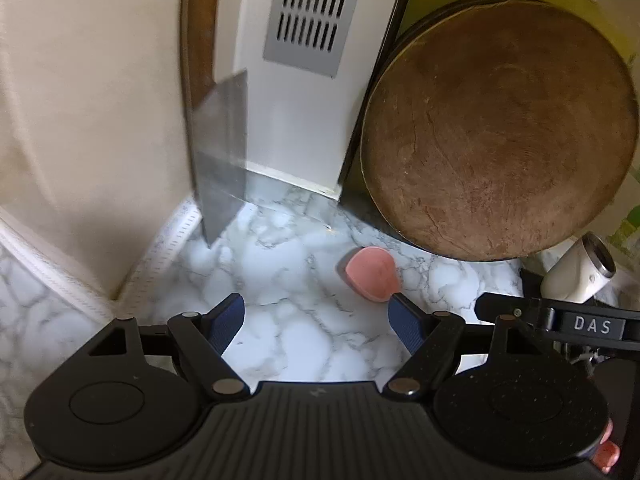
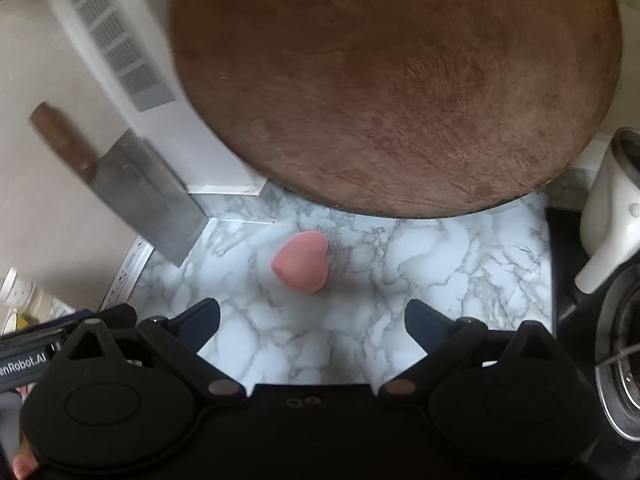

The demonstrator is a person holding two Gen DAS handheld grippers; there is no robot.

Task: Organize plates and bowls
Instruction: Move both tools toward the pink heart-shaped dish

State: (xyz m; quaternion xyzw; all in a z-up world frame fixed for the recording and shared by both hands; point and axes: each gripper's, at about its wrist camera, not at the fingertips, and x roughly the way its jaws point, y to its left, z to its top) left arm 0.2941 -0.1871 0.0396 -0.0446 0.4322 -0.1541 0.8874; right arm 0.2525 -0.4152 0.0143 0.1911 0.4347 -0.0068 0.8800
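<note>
While no plates or bowls show, we hold the left gripper and right gripper spread and empty above the marble counter, a pink heart just ahead, likely mid-reach.

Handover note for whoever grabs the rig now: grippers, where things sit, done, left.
Left gripper: open, empty.
Right gripper: open, empty.
Both over the marble counter. No plates or bowls in view.
In view: round wooden board leaning at the back, cleaver upright against the wall, pink heart-shaped thing lying loose on the counter.
Done: cannot tell.
Left: find the plates and bowls.
</note>
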